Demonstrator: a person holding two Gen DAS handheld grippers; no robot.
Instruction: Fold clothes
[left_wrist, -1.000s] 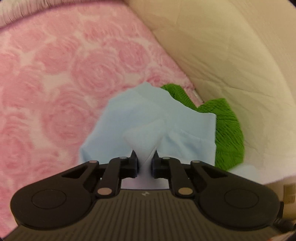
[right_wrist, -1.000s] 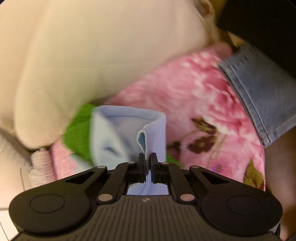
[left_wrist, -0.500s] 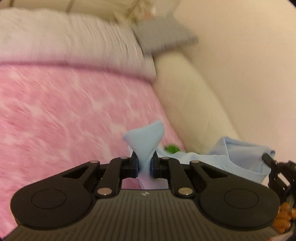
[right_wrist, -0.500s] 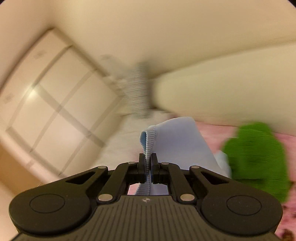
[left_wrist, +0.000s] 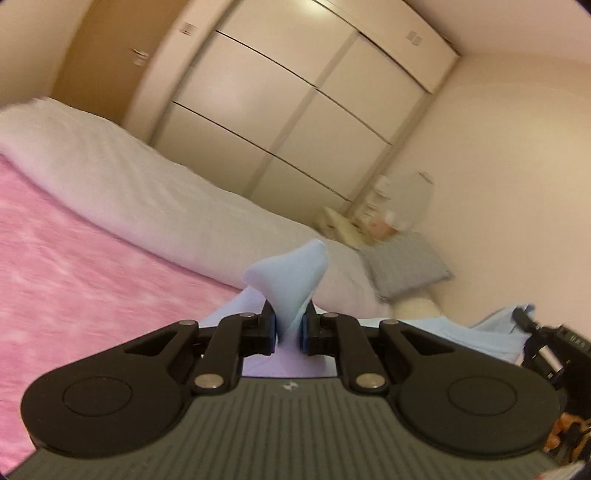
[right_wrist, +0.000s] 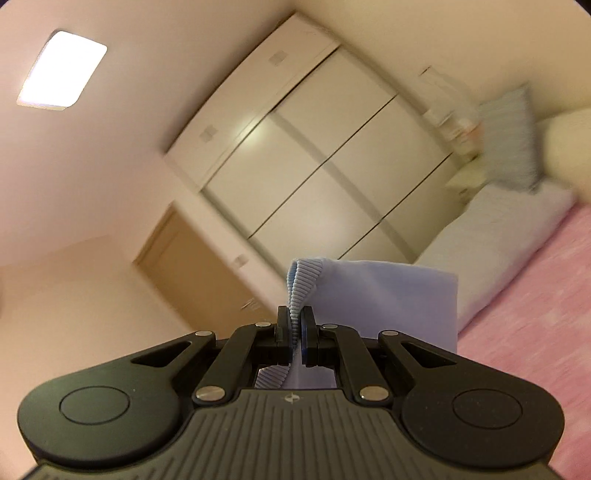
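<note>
A light blue garment (left_wrist: 291, 273) is lifted off the bed between both grippers. My left gripper (left_wrist: 289, 326) is shut on a bunched corner of it, which sticks up past the fingertips. The cloth runs off to the right, where the other gripper (left_wrist: 532, 328) shows at the frame's edge. In the right wrist view my right gripper (right_wrist: 295, 328) is shut on the garment's ribbed edge (right_wrist: 301, 291), and a flat panel of the cloth (right_wrist: 388, 299) hangs to the right of the fingers.
A pink blanket (left_wrist: 92, 266) covers the bed, with a white duvet (left_wrist: 147, 192) rolled along its far side and a grey pillow (left_wrist: 404, 264) at the end. A white wardrobe (right_wrist: 314, 166) and a wooden door (right_wrist: 192, 266) stand beyond.
Both grippers rose and swung up with the blue garment, from looking down at the bed to looking across the room. The green garment has dropped out of both views.
</note>
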